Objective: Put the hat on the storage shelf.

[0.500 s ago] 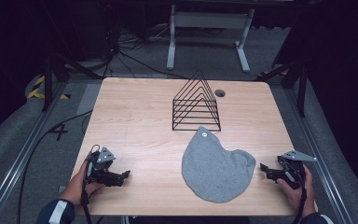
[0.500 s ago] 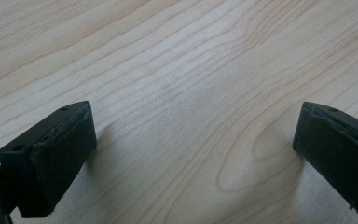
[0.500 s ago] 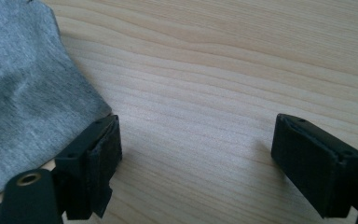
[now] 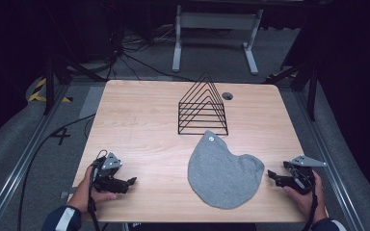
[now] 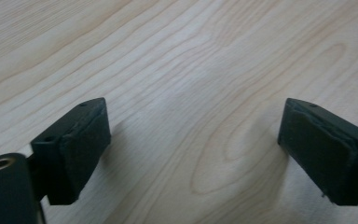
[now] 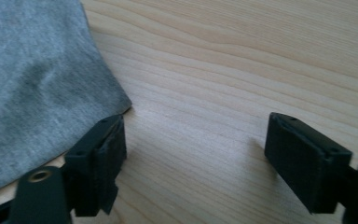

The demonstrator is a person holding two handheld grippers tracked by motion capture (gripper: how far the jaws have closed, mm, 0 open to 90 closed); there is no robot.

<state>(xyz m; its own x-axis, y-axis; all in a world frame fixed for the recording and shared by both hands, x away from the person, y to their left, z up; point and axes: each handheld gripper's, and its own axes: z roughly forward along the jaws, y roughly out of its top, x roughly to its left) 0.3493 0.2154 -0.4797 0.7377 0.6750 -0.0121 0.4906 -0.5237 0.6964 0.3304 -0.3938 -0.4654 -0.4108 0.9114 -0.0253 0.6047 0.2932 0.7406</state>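
A grey cloth lies flat on the wooden table, right of centre near the front edge, with a small white tag at its far tip. My right gripper rests at the front right, open, its tips just right of the cloth's edge. The right gripper view has the grey cloth at upper left, touching the left jaw, with bare wood between the jaws. At the front left, my left gripper lies open on the table. In the left gripper view, the left gripper has only wood between its jaws.
A black wire rack of triangular frames stands at the back centre, just behind the cloth's tip. A round cable hole lies to its right. Cables trail from both grippers off the front edge. A metal stand sits on the floor beyond the table.
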